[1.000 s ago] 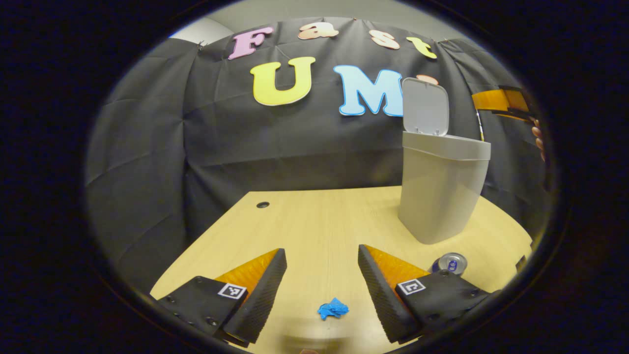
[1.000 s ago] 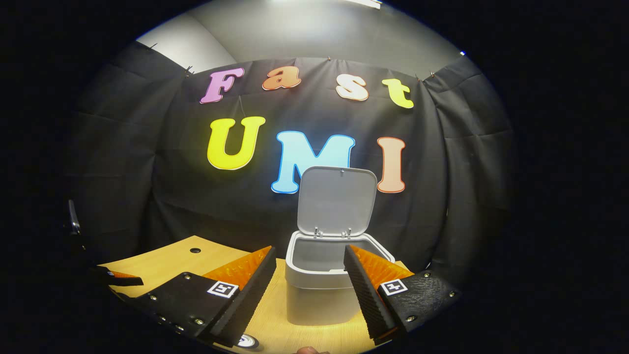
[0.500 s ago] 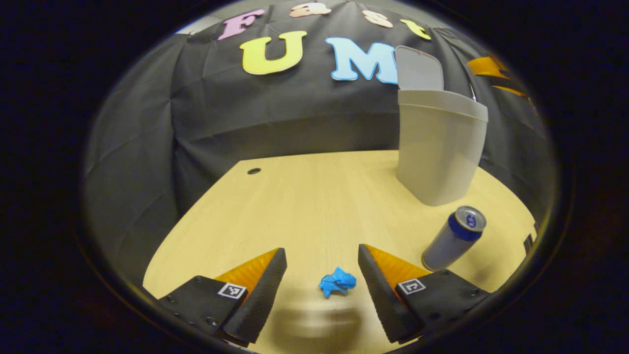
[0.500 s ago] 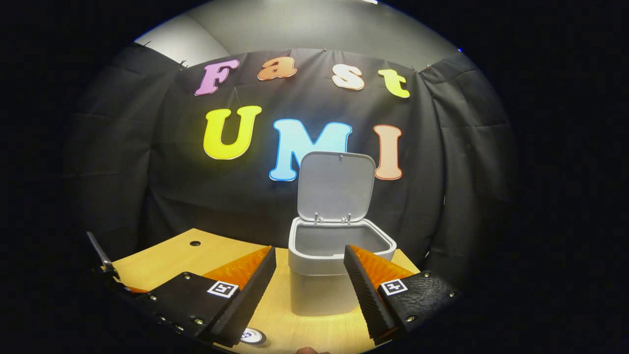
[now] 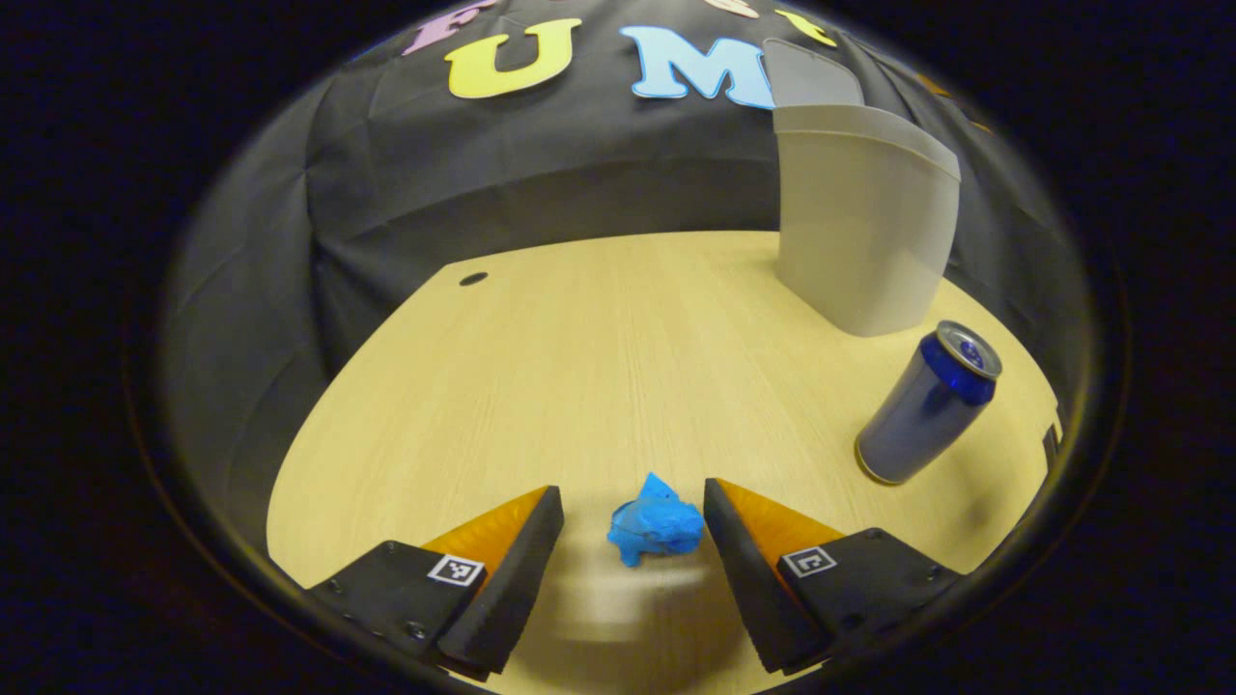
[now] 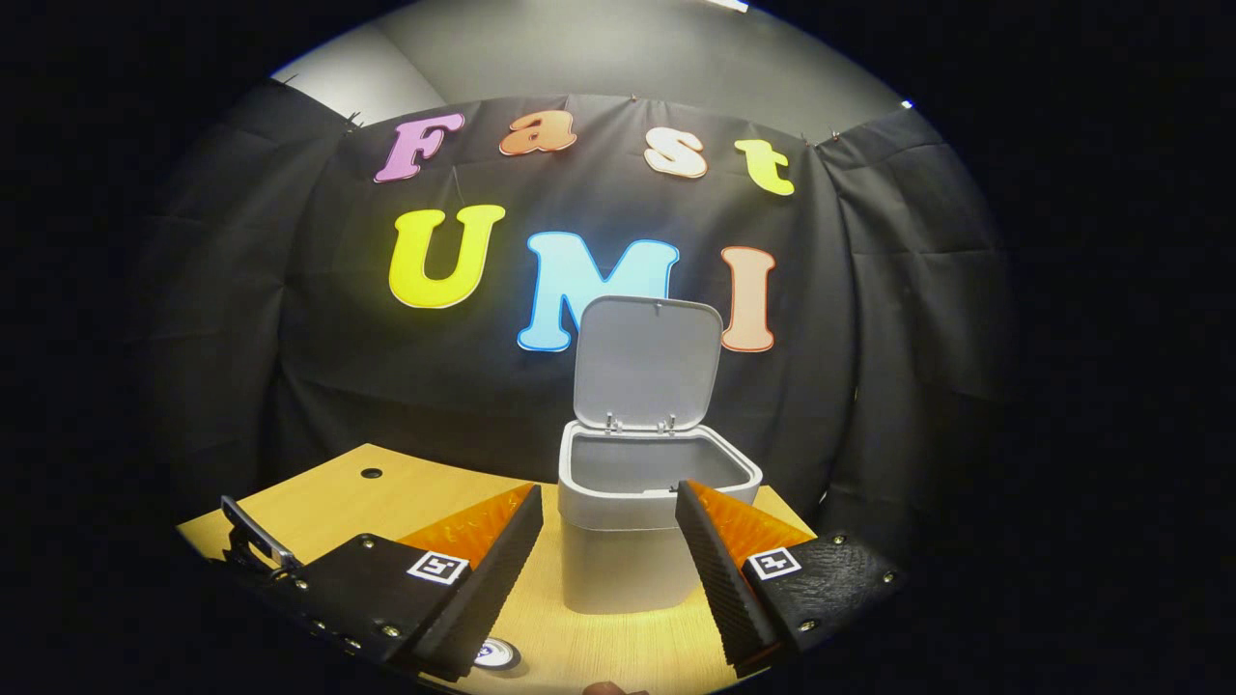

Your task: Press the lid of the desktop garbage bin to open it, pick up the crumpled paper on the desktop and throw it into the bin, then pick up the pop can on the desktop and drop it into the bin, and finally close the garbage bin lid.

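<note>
On the surface (image 5: 599, 367), well in front of the open bin (image 5: 864, 232), the paper (image 5: 656, 526) is lying between the left tongs' (image 5: 632, 521) released jaws, likely skidding away if nudged; the right tongs (image 6: 608, 541) are gaping, empty.

Left tool (image 5: 632, 526), right tool (image 6: 608, 541), wedge-shaped ribbed fingers, black screwed mounts, small square black-and-white markers

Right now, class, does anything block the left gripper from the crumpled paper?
Nothing visible does. The crumpled paper lies on bare desktop between the open left gripper fingers; the pop can stands off to the side.
</note>
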Demonstrator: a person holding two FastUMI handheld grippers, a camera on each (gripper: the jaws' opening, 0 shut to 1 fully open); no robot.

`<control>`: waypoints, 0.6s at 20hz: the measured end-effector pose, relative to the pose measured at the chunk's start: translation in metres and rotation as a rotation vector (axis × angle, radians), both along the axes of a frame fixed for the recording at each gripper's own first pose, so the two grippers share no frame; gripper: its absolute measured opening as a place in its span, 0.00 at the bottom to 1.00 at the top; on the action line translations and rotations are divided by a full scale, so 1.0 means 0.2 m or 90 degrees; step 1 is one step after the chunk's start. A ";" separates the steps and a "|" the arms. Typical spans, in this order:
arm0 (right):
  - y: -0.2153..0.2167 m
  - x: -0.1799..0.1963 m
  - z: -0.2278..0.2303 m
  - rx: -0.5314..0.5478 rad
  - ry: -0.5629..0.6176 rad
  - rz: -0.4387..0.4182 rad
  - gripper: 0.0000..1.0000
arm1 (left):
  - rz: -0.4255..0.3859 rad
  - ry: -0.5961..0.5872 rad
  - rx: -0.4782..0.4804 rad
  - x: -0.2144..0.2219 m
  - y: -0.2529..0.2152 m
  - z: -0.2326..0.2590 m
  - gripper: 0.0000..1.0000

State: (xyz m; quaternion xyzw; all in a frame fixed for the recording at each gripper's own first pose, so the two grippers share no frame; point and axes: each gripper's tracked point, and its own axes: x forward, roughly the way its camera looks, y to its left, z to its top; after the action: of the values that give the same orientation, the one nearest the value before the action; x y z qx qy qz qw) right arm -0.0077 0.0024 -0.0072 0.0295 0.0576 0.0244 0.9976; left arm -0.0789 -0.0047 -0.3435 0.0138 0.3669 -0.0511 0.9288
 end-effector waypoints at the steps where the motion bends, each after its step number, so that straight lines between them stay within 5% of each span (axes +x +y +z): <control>1: 0.00 0.00 0.00 -0.001 0.001 -0.002 0.90 | -0.002 0.006 0.002 0.00 0.00 -0.02 0.97; 5: -0.02 0.00 -0.01 -0.004 0.005 -0.012 0.90 | -0.005 0.027 -0.002 -0.02 -0.02 -0.10 0.92; 9: -0.01 0.00 0.00 -0.007 0.005 -0.013 0.90 | -0.013 0.022 -0.002 -0.01 -0.02 -0.10 0.53; 10: -0.01 0.00 -0.01 -0.006 0.005 -0.012 0.90 | -0.012 0.019 -0.003 0.00 -0.02 -0.10 0.63; 12: 0.00 0.00 -0.01 -0.006 0.005 -0.009 0.90 | -0.004 0.019 -0.006 0.00 0.00 -0.10 0.55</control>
State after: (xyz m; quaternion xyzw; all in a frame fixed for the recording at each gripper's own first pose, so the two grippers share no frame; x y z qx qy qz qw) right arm -0.0069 0.0024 -0.0101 0.0251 0.0615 0.0166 0.9977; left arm -0.0795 -0.0055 -0.3638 0.0094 0.3806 -0.0557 0.9230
